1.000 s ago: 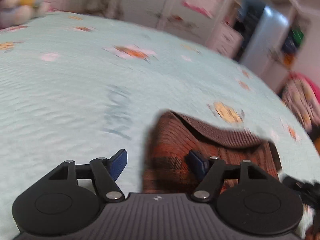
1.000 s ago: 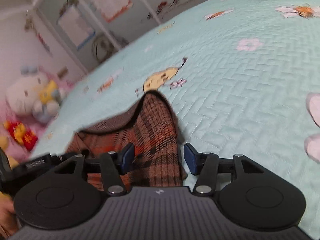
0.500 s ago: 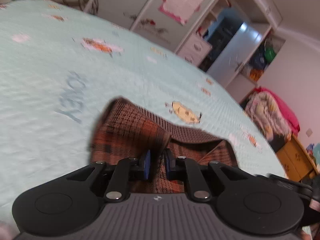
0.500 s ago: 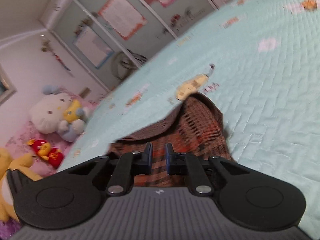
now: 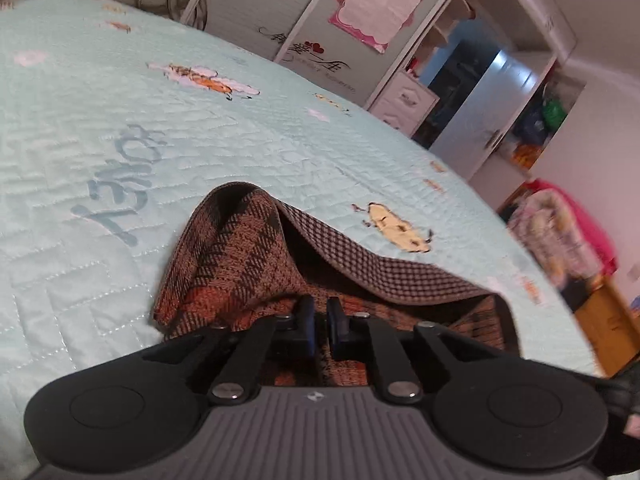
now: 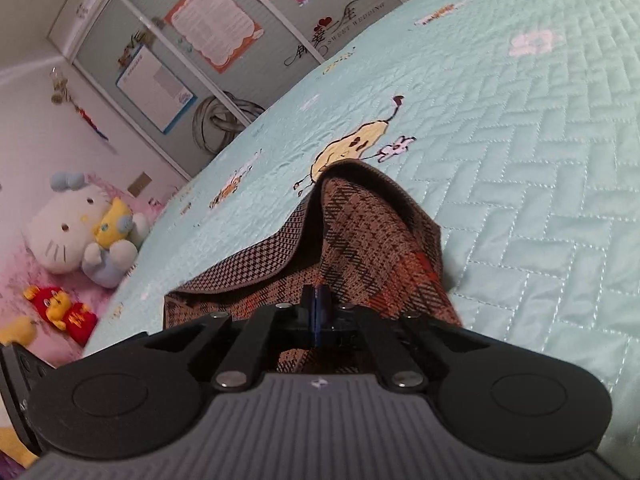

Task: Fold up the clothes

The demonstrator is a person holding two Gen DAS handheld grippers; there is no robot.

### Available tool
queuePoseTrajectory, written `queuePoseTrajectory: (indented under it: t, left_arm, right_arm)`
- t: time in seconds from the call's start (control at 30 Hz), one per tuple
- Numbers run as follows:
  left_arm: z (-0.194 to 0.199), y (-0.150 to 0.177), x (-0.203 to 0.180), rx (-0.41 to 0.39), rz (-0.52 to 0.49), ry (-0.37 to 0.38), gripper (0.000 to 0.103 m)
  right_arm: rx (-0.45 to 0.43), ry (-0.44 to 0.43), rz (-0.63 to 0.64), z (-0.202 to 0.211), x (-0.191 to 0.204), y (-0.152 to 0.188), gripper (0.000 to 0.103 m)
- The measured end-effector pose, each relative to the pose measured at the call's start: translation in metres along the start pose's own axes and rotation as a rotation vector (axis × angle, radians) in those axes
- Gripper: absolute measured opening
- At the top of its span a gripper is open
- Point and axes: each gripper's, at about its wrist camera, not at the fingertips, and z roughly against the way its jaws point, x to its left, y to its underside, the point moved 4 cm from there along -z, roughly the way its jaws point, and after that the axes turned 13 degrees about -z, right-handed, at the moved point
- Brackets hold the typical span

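Observation:
A brown and orange plaid garment [image 5: 236,264] lies on a pale green quilted bed cover [image 5: 120,100]. My left gripper [image 5: 319,322] is shut on the garment's near edge, with the cloth lifted into a tent and its checked inner side [image 5: 380,272] showing. In the right wrist view the same garment [image 6: 372,240] rises in a peak. My right gripper [image 6: 317,308] is shut on its near edge, blue pads pressed together.
The bed cover [image 6: 540,160] stretches far on all sides. Wardrobe doors with posters [image 5: 280,12] stand behind the bed. Plush toys [image 6: 80,224] sit at the left of the right wrist view. A pile of clothes [image 5: 560,224] lies at the far right of the left wrist view.
Both grippers went from open beside the garment to shut on its edge. The cloth has since been lifted higher and both views have tilted up.

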Motion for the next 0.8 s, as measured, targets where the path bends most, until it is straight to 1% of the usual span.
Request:
queuePoseTrajectory:
  t: [0.03, 0.07, 0.1, 0.13, 0.17, 0.2, 0.23, 0.27, 0.33, 0.37, 0.4, 0.43, 0.47, 0.5, 0.57, 0.63, 0.67, 0.73, 0.77, 0.8]
  left_arm:
    - [0.0, 0.0, -0.003, 0.003, -0.023, -0.022, 0.01]
    - [0.0, 0.0, -0.007, 0.005, -0.048, -0.04, 0.01]
    - [0.0, -0.001, -0.01, 0.006, -0.073, -0.058, 0.01]
    - [0.0, -0.001, -0.014, 0.007, -0.098, -0.076, 0.01]
    - [0.0, -0.001, -0.016, 0.007, -0.115, -0.089, 0.01]
    - [0.0, -0.001, -0.016, 0.007, -0.12, -0.094, 0.01]
    - [0.0, -0.001, -0.016, 0.007, -0.124, -0.098, 0.01]
    - [0.0, -0.001, -0.016, 0.007, -0.129, -0.102, 0.01]
    - [0.0, -0.001, -0.016, 0.007, -0.138, -0.11, 0.01]
    - [0.001, -0.001, -0.016, 0.006, -0.142, -0.114, 0.01]
    - [0.001, -0.001, -0.015, 0.006, -0.147, -0.118, 0.01]
    - [0.001, -0.001, -0.016, 0.006, -0.151, -0.122, 0.01]
    - [0.0, -0.001, -0.017, 0.006, -0.157, -0.127, 0.01]
    - [0.0, -0.002, -0.017, 0.005, -0.161, -0.132, 0.01]
    - [0.001, -0.001, -0.018, 0.005, -0.168, -0.138, 0.01]
    - [0.002, -0.001, -0.018, 0.005, -0.171, -0.141, 0.01]
    - [0.002, 0.0, -0.018, 0.005, -0.171, -0.142, 0.01]
    - [0.002, -0.001, -0.018, 0.004, -0.169, -0.141, 0.01]
    - [0.002, -0.001, -0.018, 0.004, -0.168, -0.14, 0.01]
    - [0.002, -0.001, -0.018, 0.004, -0.168, -0.14, 0.01]
  right_arm:
    - [-0.001, 0.008, 0.021, 0.0, 0.004, 0.001, 0.003]
    - [-0.002, 0.017, 0.046, 0.001, 0.008, 0.001, 0.008]
    - [-0.008, 0.026, 0.082, 0.003, 0.013, 0.003, 0.02]
    - [-0.029, 0.044, 0.14, 0.008, 0.022, 0.005, 0.026]
    - [-0.056, 0.069, 0.208, 0.014, 0.032, 0.008, 0.035]
    - [-0.089, 0.098, 0.265, 0.021, 0.042, 0.009, 0.036]
    - [-0.123, 0.13, 0.318, 0.028, 0.051, 0.01, 0.036]
    - [-0.144, 0.143, 0.338, 0.032, 0.057, 0.009, 0.036]
    - [-0.146, 0.154, 0.323, 0.033, 0.056, 0.003, 0.034]
    - [-0.134, 0.174, 0.323, 0.028, 0.05, 0.003, 0.026]
    - [-0.109, 0.202, 0.319, 0.019, 0.042, 0.003, 0.014]
    - [-0.091, 0.213, 0.307, 0.011, 0.033, 0.004, 0.011]
    - [-0.08, 0.216, 0.293, 0.003, 0.025, 0.004, 0.003]
    - [-0.078, 0.22, 0.276, 0.0, 0.023, 0.001, 0.0]
    - [-0.085, 0.223, 0.291, -0.005, 0.024, -0.002, 0.0]
    - [-0.038, 0.174, 0.276, -0.012, 0.024, 0.001, 0.0]
    - [-0.033, 0.158, 0.258, -0.01, 0.023, 0.0, 0.0]
    - [-0.057, 0.126, 0.216, -0.001, 0.021, -0.001, 0.003]
    - [-0.079, 0.122, 0.2, 0.007, 0.022, -0.002, 0.005]
    - [-0.095, 0.126, 0.21, 0.014, 0.026, -0.001, 0.007]
